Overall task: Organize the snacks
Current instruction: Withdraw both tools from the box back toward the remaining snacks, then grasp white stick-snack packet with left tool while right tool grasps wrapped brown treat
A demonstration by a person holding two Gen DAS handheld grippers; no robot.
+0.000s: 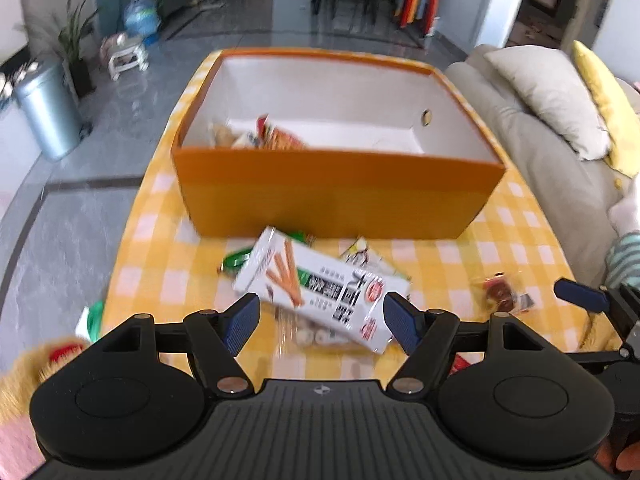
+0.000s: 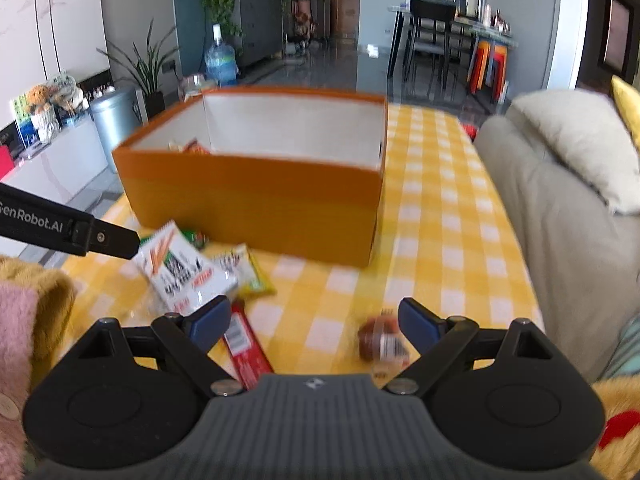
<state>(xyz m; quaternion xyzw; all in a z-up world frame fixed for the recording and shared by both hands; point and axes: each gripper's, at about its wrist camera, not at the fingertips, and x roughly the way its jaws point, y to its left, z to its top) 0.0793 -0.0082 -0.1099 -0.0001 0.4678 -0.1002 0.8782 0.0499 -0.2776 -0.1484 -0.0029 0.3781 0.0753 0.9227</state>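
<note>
Snacks on the yellow-checked bench (image 1: 520, 256): both hand-held grippers, left (image 1: 320, 322) and right (image 2: 316, 326), are released. Risk: left jaws may skid the white stick-biscuit box (image 1: 316, 284); the brown wrapped snack (image 2: 380, 342) may roll away.

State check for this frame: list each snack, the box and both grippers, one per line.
Orange box: open-topped, a few snacks inside.
White snack box: lying flat on the table.
Brown wrapped snack: on the table, ungripped.
Red bar: flat on the table.
Left gripper: open, empty.
Right gripper: open, empty.
</note>
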